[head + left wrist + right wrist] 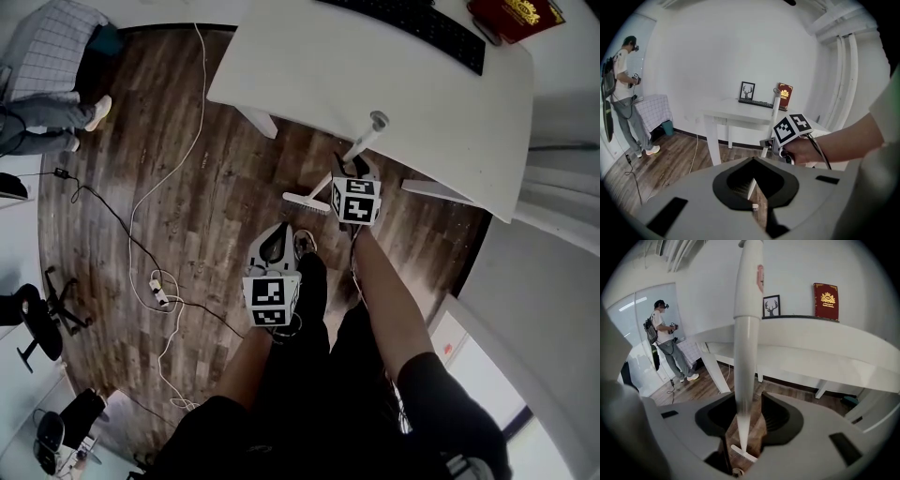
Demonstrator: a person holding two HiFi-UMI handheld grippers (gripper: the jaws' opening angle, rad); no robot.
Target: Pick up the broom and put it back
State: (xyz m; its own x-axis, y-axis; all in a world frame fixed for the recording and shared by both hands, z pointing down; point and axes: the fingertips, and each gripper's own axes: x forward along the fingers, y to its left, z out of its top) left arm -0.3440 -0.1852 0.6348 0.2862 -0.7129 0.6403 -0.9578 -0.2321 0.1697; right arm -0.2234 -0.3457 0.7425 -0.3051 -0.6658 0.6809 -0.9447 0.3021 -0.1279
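The white broom (366, 139) stands tilted, its head (307, 202) on the wooden floor and its top near the edge of the white table (309, 66). My right gripper (349, 167) is around the middle of the handle. In the right gripper view the handle (747, 333) runs up between the jaws of that gripper (743, 423), with a gap showing on the right side, so it is open. My left gripper (275, 242) hangs lower left of the broom, apart from it. In its own view the left gripper (752, 187) stands slightly open with nothing between the jaws.
White cables and a power strip (157, 289) lie on the floor to the left. Another person (56, 103) stands at the far left. On the table are a keyboard (422, 28) and a red book (516, 11). My own legs are right below the grippers.
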